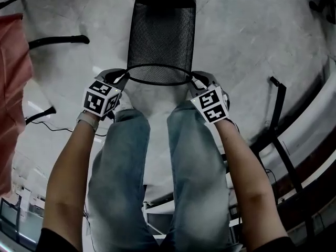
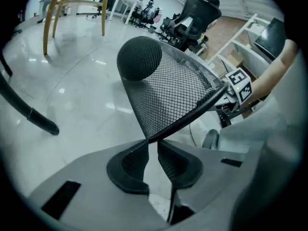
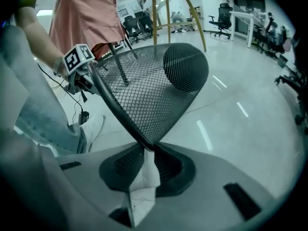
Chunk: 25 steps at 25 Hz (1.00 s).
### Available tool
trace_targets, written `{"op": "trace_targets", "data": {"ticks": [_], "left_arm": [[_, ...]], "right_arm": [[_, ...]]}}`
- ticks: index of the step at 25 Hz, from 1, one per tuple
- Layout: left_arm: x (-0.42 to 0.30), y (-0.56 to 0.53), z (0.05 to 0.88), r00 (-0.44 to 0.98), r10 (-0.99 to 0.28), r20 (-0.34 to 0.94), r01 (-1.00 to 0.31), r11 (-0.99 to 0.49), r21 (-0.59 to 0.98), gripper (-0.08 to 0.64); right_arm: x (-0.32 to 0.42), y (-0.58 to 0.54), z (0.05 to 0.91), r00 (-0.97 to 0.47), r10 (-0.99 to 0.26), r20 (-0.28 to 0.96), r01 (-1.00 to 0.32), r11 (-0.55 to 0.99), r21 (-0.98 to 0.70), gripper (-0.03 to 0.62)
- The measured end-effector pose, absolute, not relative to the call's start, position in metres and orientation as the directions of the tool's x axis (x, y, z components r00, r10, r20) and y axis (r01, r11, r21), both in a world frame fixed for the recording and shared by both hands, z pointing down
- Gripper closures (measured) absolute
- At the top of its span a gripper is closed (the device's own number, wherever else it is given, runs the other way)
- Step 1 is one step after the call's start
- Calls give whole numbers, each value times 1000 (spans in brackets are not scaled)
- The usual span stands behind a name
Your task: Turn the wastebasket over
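Right now, head view: wastebasket (image 1: 161,35) looks held just off the floor (image 1: 252,30). Open rim faces the person, closed bottom points away, so the long axis runs straight ahead. Left hand-held gripper (image 1: 122,79) & right hand-held gripper (image 1: 195,80) sit on opposite sides of the rim, equally near.
Left gripper view: jaws pinch the rim wire at their tips.
Right gripper view: likewise clamped on the rim, w/ the mesh body stretching away.
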<state>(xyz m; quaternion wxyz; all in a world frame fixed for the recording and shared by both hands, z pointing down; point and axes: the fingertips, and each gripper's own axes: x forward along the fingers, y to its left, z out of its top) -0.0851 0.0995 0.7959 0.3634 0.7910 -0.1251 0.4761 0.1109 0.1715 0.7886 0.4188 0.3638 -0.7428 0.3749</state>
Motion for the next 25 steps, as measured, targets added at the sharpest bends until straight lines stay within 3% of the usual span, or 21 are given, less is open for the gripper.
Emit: {"op": "trace_targets", "data": {"ticks": [4,8,10,12,17,22,25], "left_arm": [[-89,106,804,524,163,836,-632,-583,510,500],[-104,127,800,482,260,837,-719,-428,547,500],[-110,138,783,482,263,835,-744,-380,549,500],[-109,145,759,520,235,822,-761,-311,570,500],[-79,142,695,683,30,730,-729,-38,683,478],[-51,131,655,695,-201,690,-671,162,723,401],[-27,136,650,675,-293,677,-617,278,736,343]], "right_arm": [[111,178,801,-362,-154,919,-833,495,-245,525],[119,181,800,-339,-57,939,-849,448,-280,411],[129,183,786,-323,-30,946,-857,432,-279,351],[141,180,768,-309,-17,951,-857,438,-270,334],[177,152,723,-323,-25,946,-847,454,-277,331],[192,81,687,-456,-117,882,-816,452,-361,322],[189,27,677,-535,-142,833,-761,508,-402,272]]}}
